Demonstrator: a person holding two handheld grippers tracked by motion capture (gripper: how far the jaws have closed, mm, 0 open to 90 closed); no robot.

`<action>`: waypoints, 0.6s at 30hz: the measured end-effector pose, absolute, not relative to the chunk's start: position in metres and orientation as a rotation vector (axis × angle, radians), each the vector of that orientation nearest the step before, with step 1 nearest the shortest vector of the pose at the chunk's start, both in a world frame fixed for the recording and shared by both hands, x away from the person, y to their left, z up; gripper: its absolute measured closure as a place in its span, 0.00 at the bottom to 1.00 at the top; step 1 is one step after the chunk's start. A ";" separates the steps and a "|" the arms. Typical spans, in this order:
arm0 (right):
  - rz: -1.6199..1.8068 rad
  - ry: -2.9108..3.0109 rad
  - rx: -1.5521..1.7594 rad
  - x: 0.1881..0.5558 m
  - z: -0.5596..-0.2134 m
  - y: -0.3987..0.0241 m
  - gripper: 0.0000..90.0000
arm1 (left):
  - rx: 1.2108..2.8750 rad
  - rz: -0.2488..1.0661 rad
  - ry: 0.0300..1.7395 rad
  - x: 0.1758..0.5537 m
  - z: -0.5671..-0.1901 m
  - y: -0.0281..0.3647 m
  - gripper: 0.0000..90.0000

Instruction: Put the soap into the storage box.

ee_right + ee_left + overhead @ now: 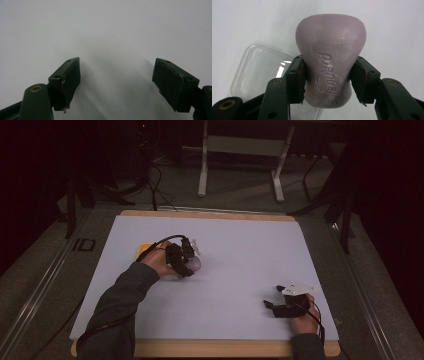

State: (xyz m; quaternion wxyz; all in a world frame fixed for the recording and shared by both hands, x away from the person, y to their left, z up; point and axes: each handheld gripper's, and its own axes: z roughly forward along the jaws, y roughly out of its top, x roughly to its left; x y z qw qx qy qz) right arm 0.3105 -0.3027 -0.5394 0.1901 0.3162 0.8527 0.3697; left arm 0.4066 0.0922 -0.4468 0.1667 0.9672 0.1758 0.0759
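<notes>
Wood edge: a pale wooden strip [210,348] runs along the near side of the worktop [240,270], under its white sheet.
Right tongs [272,301]: nearest the wood edge, resting low over bare white sheet, jaws spread wide with nothing between them.
Left tongs [192,257]: farther from the wood edge, closed on a mauve soap bar [330,62]; the pads press its narrow waist from both sides.
Soap bar: held over the sheet, embossed lettering facing the left gripper view.
Clear lid or tray [262,72]: lies on the sheet just beside and behind the soap.
Yellow item [146,249]: partly hidden behind the left hand.
Floor: grey carpet beyond the far edge, with white table legs [202,170] and dark cables.
Room: dim, black at the sides.
</notes>
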 end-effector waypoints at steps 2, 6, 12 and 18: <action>1.039 2.397 0.889 0.310 -0.539 -0.303 0.25 | 2.753 0.218 0.503 0.407 -0.446 0.093 0.55; 1.039 2.397 0.889 0.310 -0.539 -0.303 0.25 | 2.745 0.218 0.512 0.408 -0.443 0.097 0.55; 1.039 2.397 0.889 0.310 -0.539 -0.303 0.25 | 2.753 0.223 0.523 0.410 -0.440 0.102 0.55; 1.039 2.397 0.889 0.310 -0.539 -0.303 0.25 | 2.743 0.221 0.552 0.413 -0.440 0.108 0.55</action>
